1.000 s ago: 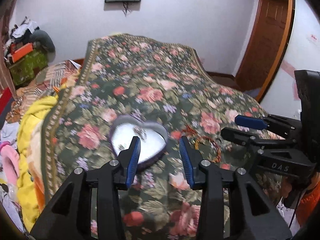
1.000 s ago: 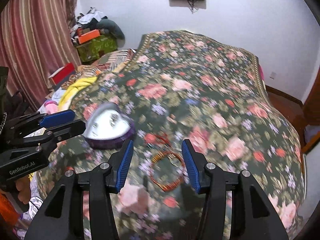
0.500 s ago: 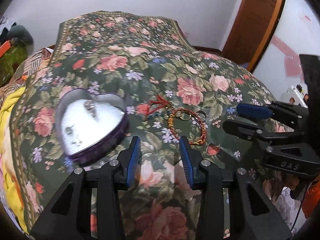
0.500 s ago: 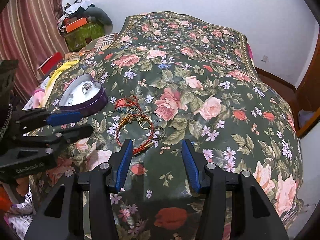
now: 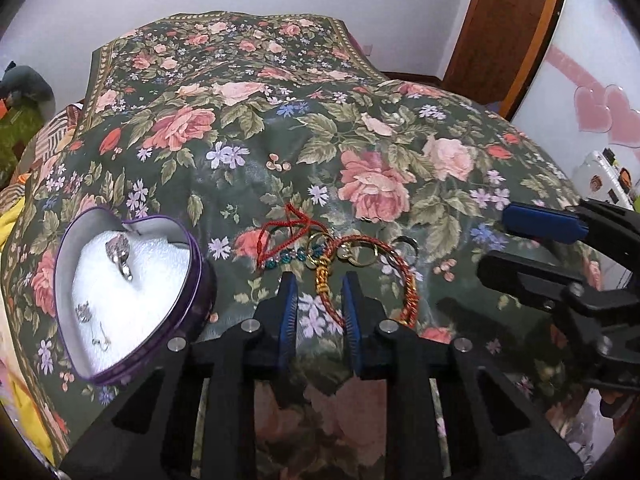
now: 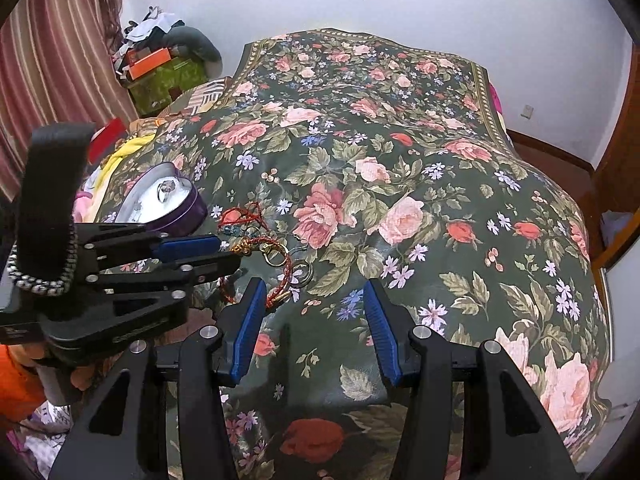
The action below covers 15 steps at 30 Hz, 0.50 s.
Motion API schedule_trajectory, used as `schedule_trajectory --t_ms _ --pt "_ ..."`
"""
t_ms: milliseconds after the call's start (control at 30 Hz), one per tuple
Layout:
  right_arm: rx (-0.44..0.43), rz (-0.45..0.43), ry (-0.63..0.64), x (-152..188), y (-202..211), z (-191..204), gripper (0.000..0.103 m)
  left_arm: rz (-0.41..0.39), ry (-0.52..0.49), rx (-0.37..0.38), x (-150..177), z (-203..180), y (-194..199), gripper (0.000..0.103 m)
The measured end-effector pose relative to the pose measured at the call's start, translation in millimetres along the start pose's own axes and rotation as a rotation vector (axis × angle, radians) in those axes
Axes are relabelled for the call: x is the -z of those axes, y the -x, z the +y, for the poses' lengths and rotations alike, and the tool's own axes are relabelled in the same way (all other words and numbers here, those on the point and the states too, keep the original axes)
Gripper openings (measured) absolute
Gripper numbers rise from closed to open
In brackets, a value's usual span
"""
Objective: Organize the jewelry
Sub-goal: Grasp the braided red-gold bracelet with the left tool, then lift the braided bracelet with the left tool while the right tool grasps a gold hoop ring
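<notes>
Bracelets (image 5: pixel 372 276) lay tangled on the bedspread (image 5: pixel 360 140) beside the heart-shaped tin (image 5: pixel 192 256); left hand-held gripper (image 5: pixel 318 308) straddled one, half open; right hand-held gripper (image 6: pixel 314 316) gaped wide, empty.

Right gripper (image 6: pixel 316 312) fingers spread beside red bracelet (image 6: pixel 285 272).

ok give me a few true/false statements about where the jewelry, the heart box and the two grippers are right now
1. The heart box is open, with a ring inside. True.
2. The red-and-gold bracelet lies in the box. False: it lies on the bedspread beside it.
3. The left gripper is shut on the bracelet. False: its jaws are apart, straddling the gold knot.
4. The right gripper is open, holding nothing. True.
</notes>
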State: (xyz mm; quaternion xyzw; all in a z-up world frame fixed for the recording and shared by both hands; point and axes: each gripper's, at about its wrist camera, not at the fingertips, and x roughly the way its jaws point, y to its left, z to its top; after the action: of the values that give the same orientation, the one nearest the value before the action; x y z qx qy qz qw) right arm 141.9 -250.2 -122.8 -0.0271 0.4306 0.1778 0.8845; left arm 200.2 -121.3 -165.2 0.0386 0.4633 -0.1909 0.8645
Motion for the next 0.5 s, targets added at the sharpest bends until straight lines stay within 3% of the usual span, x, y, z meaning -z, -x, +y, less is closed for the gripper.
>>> schedule_trajectory --t_ms 200,267,500 --pt "-0.006 0.002 -0.006 -2.3 -2.2 -3.0 0.047 0.011 0.004 -0.001 -3.8 -0.7 -13.4 0.018" --pt "-0.004 0.002 -0.007 -2.7 -2.2 -3.0 0.047 0.011 -0.008 -0.002 -4.1 -2.3 -14.4 0.006" --pt "0.005 0.008 -0.003 -3.6 -2.5 -2.7 0.047 -0.017 0.009 0.026 1.8 1.5 5.7 0.005"
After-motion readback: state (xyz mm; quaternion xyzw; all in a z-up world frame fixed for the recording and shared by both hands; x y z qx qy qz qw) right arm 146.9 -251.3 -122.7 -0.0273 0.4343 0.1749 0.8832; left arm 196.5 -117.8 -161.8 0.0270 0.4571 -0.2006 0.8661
